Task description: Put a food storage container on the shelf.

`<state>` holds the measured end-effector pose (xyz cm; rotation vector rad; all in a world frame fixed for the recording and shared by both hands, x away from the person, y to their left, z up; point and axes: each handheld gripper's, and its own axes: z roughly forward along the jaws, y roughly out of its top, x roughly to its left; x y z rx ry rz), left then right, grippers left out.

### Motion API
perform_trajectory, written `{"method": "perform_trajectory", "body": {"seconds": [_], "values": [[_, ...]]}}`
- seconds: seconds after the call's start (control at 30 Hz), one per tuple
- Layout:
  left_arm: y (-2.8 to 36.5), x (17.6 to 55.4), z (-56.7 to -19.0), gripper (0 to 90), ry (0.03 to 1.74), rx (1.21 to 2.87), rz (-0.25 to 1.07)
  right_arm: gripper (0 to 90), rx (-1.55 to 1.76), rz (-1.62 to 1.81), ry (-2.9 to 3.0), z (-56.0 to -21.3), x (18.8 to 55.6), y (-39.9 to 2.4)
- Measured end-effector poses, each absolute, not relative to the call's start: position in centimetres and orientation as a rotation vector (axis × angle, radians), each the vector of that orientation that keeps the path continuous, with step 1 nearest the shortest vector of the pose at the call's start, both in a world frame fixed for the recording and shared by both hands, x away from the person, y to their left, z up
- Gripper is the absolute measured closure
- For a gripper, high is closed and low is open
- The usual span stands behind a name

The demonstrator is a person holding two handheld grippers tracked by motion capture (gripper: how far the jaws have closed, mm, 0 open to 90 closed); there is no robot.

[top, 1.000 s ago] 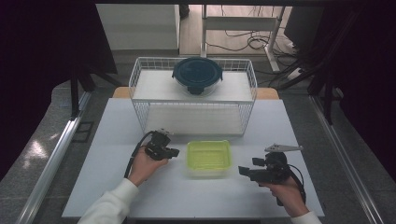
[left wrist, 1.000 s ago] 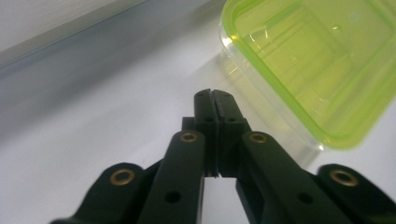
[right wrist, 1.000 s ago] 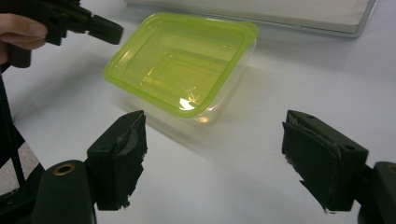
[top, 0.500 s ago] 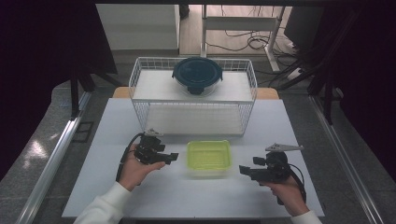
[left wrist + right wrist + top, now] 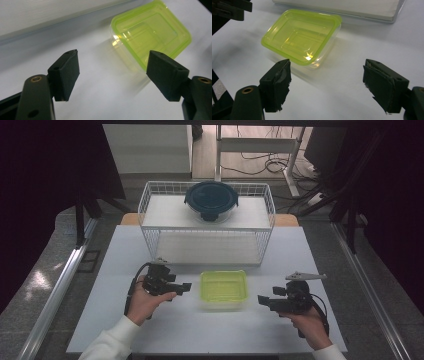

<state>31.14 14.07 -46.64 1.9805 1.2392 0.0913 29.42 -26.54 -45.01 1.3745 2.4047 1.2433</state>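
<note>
1. A white worktop (image 5: 150, 330) is seen from above. A person's two hands come in from the near edge, each holding a black claw.
2. The left claw (image 5: 186, 287) is held just left of a green-lidded container (image 5: 224, 288), pointing toward it.
3. The left claw's jaws stand wide apart and have just been opening. Nothing is between them, and the pads press on nothing.
4. In the left gripper view, the two black pads (image 5: 65, 72) rise from the bottom with bare white worktop between them. The green-lidded container (image 5: 152, 32) lies beyond them, toward the upper right, apart from both pads.
5. The right claw (image 5: 262, 300) is held just right of the container, also pointing toward it.
6. The right claw's jaws are wide open too, holding nothing and touching nothing.
7. In the right gripper view, the worn black pads (image 5: 277, 82) frame empty worktop. The green-lidded container (image 5: 302, 35) sits beyond them, toward the upper left, clear of both.
8. The container is a low, clear rectangular box with a bright lime-green lid on it. It rests flat on the worktop between the two claws, near the middle.
9. Behind it stands a white wire basket (image 5: 207, 247). A round dark blue lidded bowl (image 5: 211, 200) sits on the basket's top.
</note>
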Motion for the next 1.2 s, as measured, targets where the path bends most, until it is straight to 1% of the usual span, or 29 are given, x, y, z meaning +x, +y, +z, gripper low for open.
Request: {"method": "perform_trajectory", "body": {"seconds": [0.17,0.23,0.33,0.6,0.8,0.93,1.0,1.07,1.2], "values": [[13.5,31.3,-46.7,25.4,1.234,1.971,0.069,23.0,1.376,1.214,2.398,-44.9,30.1,-26.6],[13.4,31.4,-46.7,26.9,1.235,1.962,0.061,24.0,1.387,1.220,2.394,-44.8,30.5,-26.6],[13.4,31.7,-46.7,26.9,1.244,1.938,0.032,25.0,1.402,1.232,2.385,-44.7,31.0,-26.5],[12.5,32.6,-47.3,26.7,1.270,1.927,0.006,29.2,1.436,1.234,2.378,-44.1,33.0,-25.8],[11.7,33.5,-48.0,25.6,1.306,1.888,-0.060,31.3,1.492,1.215,2.412,-45.5,35.2,-24.3],[11.6,34.1,-48.3,25.7,1.318,1.875,-0.105,31.8,1.516,1.204,2.448,-46.4,36.0,-23.3],[11.5,34.3,-48.5,26.2,1.324,1.860,-0.126,34.1,1.544,1.209,2.454,-46.7,36.4,-23.0],[11.5,34.5,-48.7,26.5,1.328,1.836,-0.174,35.7,1.557,1.206,2.467,-47.0,36.6,-22.8],[11.4,34.7,-49.2,27.2,1.329,1.834,-0.201,38.3,1.593,1.231,2.490,-47.6,37.0,-22.5]]}}
